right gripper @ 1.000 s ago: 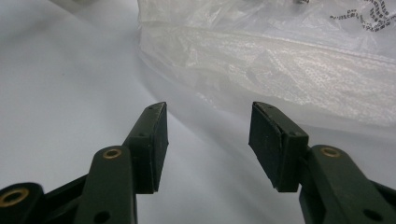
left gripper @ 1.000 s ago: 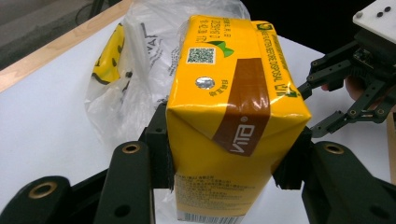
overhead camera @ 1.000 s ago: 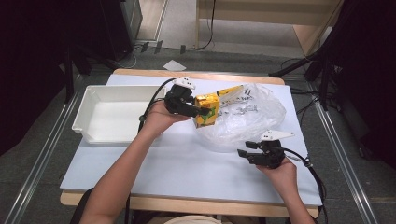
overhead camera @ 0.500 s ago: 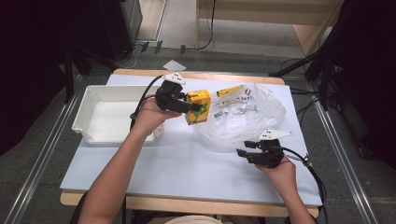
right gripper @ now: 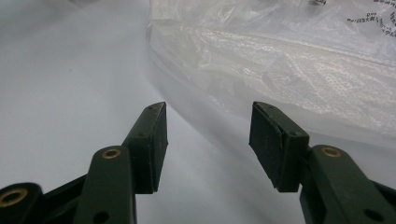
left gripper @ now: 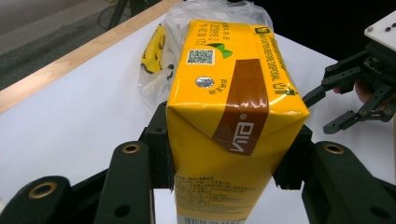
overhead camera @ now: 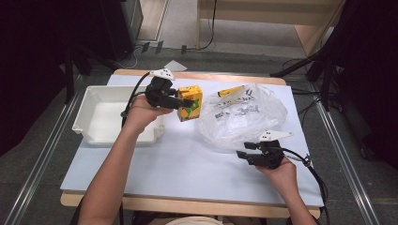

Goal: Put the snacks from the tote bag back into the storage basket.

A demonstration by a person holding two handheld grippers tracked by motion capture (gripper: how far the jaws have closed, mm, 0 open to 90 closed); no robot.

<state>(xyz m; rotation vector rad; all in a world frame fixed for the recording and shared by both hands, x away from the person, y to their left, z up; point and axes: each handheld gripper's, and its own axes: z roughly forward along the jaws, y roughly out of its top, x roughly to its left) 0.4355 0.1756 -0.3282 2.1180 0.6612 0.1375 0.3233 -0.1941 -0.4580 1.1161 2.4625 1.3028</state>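
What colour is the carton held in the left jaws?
Yellow carton with a brown band, clearest in the left gripper view.

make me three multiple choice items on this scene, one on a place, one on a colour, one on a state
1. Where is the white bin?
A. at the table's left
B. on the plastic bag
C. under the right claw

2. What is the main colour of the carton?
A. blue
B. yellow
C. white

3. How is the right claw?
A. shut on the bag
B. shut on the carton
C. open, nothing between its jaws

Answers:
1. A, the high view shows the bin on the left part of the table, beside the left claw.
2. B, its faces are yellow with a brown band.
3. C, its jaws stand apart over bare table, short of the bag.
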